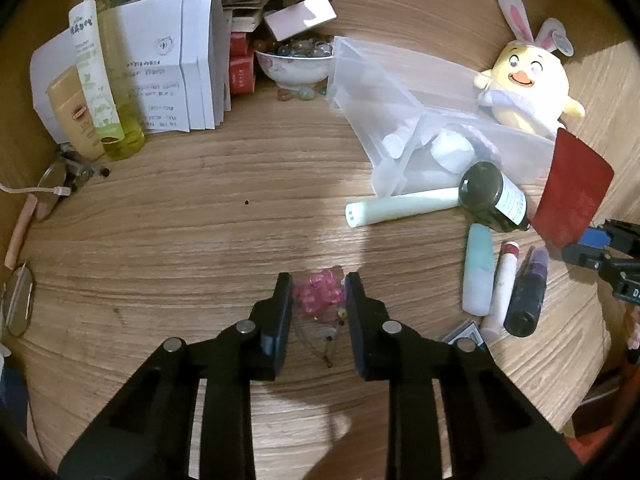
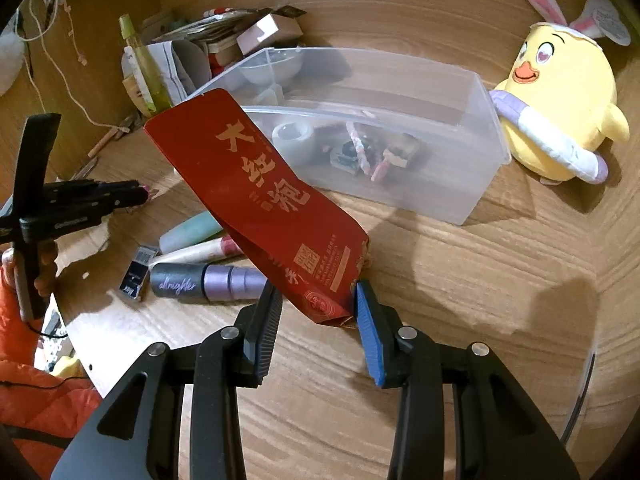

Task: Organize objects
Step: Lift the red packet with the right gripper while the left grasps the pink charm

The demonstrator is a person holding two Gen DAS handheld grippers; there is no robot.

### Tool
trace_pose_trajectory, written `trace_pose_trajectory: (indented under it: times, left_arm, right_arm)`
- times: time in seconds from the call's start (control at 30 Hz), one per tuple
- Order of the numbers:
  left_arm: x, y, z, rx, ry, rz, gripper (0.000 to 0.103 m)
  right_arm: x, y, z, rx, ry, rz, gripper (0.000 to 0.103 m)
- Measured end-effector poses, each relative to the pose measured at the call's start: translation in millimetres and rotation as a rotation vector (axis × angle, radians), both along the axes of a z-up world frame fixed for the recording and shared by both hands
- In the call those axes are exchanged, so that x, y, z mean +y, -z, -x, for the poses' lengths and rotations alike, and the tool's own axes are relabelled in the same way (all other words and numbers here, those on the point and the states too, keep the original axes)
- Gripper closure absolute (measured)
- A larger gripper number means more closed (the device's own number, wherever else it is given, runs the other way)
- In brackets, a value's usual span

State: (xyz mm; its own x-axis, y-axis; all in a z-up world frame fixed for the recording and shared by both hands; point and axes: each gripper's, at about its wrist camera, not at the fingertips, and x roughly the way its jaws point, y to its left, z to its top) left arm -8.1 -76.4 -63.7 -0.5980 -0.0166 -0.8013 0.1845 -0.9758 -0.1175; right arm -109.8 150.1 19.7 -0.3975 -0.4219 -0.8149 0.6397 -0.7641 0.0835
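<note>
My left gripper (image 1: 319,286) is shut on a pink bead trinket (image 1: 319,295) with a thin cord hanging below, held just over the wooden desk. My right gripper (image 2: 316,300) is shut on the lower end of a red packet (image 2: 264,204) with gold characters, lifted and tilted toward a clear plastic bin (image 2: 472,112). The packet (image 1: 574,196) and the right gripper (image 1: 600,252) also show at the right of the left wrist view. The bin (image 1: 360,64) holds small items, among them a tape roll (image 2: 292,134).
A yellow chick plush (image 2: 560,120) stands right of the bin. Tubes and bottles lie on the desk: a mint tube (image 1: 400,206), a dark bottle (image 1: 494,196), a purple bottle (image 2: 208,282). A bowl of marbles (image 1: 296,62), papers (image 1: 168,76) and a yellow-green bottle (image 1: 116,92) stand at the back left.
</note>
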Motion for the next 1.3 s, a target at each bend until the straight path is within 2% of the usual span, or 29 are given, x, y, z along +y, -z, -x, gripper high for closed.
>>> trace_pose_trajectory:
  times: [0.07, 0.1, 0.13, 0.27, 0.33, 0.4, 0.6, 0.77, 0.87, 0.93, 1.03, 1.1, 1.3]
  left_arm:
    - [3, -2, 0, 0.009, 0.006, 0.009, 0.085]
    - [4, -3, 0, 0.010, 0.014, 0.006, 0.093]
    - [5, -4, 1, 0.010, 0.019, 0.006, 0.094]
    - [12, -7, 0, 0.017, 0.039, 0.022, 0.094]
    - [14, -7, -1, 0.018, 0.047, 0.024, 0.094]
    - [16, -8, -3, 0.020, 0.050, 0.028, 0.094]
    - [14, -6, -8, 0.013, 0.046, 0.022, 0.094]
    - [10, -3, -7, 0.003, 0.025, 0.029, 0.094]
    - [8, -3, -4, 0.003, 0.024, 0.028, 0.089]
    - [7, -3, 0, -0.003, 0.017, 0.033, 0.084]
    - [4, -3, 5, -0.005, 0.012, 0.038, 0.080]
    - [4, -2, 9, -0.007, 0.011, 0.043, 0.076]
    - [7, 4, 14, -0.019, 0.037, 0.055, 0.076]
  right_arm:
    - [1, 0, -4, 0.007, 0.007, -0.007, 0.069]
    - [1, 1, -6, 0.005, 0.003, -0.008, 0.069]
    - [1, 2, -8, 0.004, 0.001, -0.010, 0.069]
    - [-2, 4, -14, 0.007, -0.010, -0.029, 0.067]
    - [-4, 4, -15, 0.014, -0.019, -0.036, 0.052]
    - [-5, 3, -16, 0.031, -0.022, -0.042, 0.042]
    - [-13, 3, -8, 0.061, -0.039, -0.070, 0.041]
    - [-18, 11, 6, 0.032, -0.037, -0.080, 0.040]
    - [-18, 12, 11, 0.027, -0.036, -0.071, 0.039]
    - [-17, 11, 14, 0.019, -0.042, -0.062, 0.035]
    - [-18, 10, 16, 0.028, -0.050, -0.060, 0.029]
    - [-20, 9, 18, 0.035, -0.062, -0.062, 0.029]
    - [-26, 13, 29, 0.015, -0.099, -0.062, 0.028]
